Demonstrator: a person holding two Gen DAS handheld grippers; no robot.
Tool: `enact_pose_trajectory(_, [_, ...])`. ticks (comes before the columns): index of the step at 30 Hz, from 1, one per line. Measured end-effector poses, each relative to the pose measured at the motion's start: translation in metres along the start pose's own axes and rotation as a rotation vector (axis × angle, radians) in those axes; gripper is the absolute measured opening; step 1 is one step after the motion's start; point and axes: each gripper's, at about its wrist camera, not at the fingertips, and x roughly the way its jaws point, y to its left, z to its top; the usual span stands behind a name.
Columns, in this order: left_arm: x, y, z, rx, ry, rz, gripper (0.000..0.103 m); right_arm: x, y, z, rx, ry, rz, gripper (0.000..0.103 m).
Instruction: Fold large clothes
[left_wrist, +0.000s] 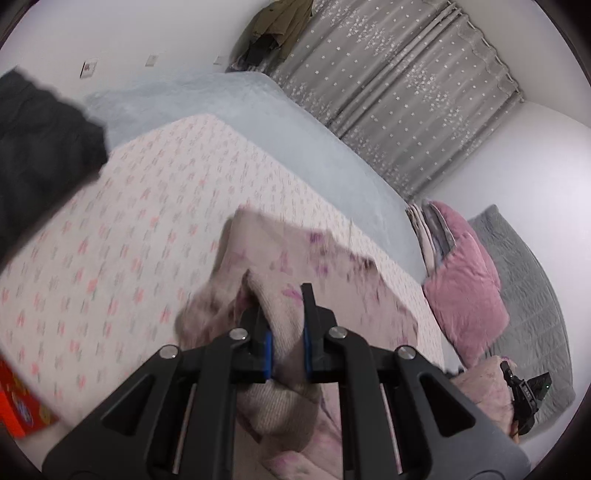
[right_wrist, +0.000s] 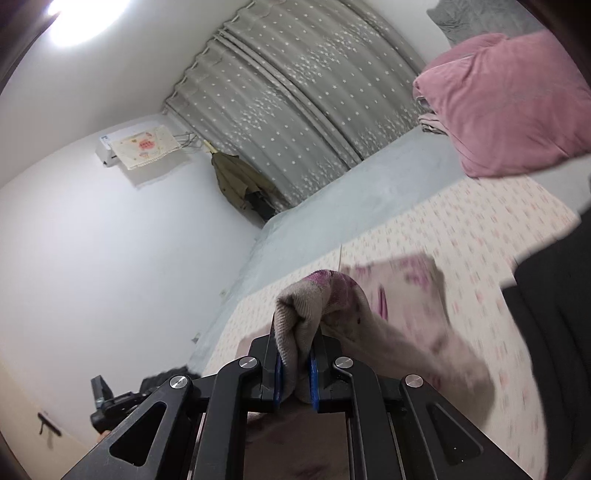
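Note:
A beige knitted garment with pink-purple flower marks (left_wrist: 295, 266) is lifted above the flower-print bed sheet (left_wrist: 110, 229). My left gripper (left_wrist: 279, 295) is shut on a bunched fold of it. My right gripper (right_wrist: 297, 328) is shut on another bunched part of the same garment (right_wrist: 399, 295), which trails off to the right, blurred. The right gripper also shows in the left wrist view (left_wrist: 524, 391) at the lower right. The left gripper shows in the right wrist view (right_wrist: 110, 402) at the lower left.
A dark garment (left_wrist: 40, 147) lies at the left on the bed. A pink pillow (left_wrist: 465, 280) and grey quilt (left_wrist: 532, 295) sit by the wall. A pale blue blanket (left_wrist: 295, 136) covers the far side. A red box (left_wrist: 18, 402) sits low left. Grey star curtains (left_wrist: 399, 77) hang behind.

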Motion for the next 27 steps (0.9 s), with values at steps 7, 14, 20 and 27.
enact_pose_trajectory(7, [0.152, -0.029, 0.121, -0.078, 0.123, 0.048, 0.023, 0.142, -0.059, 0.12, 0.129, 0.01, -0.128, 0.011])
enact_pose_trajectory(14, [0.25, 0.019, 0.138, -0.256, 0.208, 0.033, 0.039, 0.277, -0.18, 0.116, 0.422, 0.243, -0.267, 0.024])
enact_pose_trajectory(20, [0.245, 0.017, 0.112, -0.058, 0.229, 0.018, 0.063, 0.243, -0.193, 0.127, 0.33, 0.08, -0.095, 0.043])
enact_pose_trajectory(27, [0.299, 0.005, 0.092, 0.006, 0.348, 0.109, 0.075, 0.284, -0.156, 0.094, -0.189, 0.343, -0.328, 0.052])
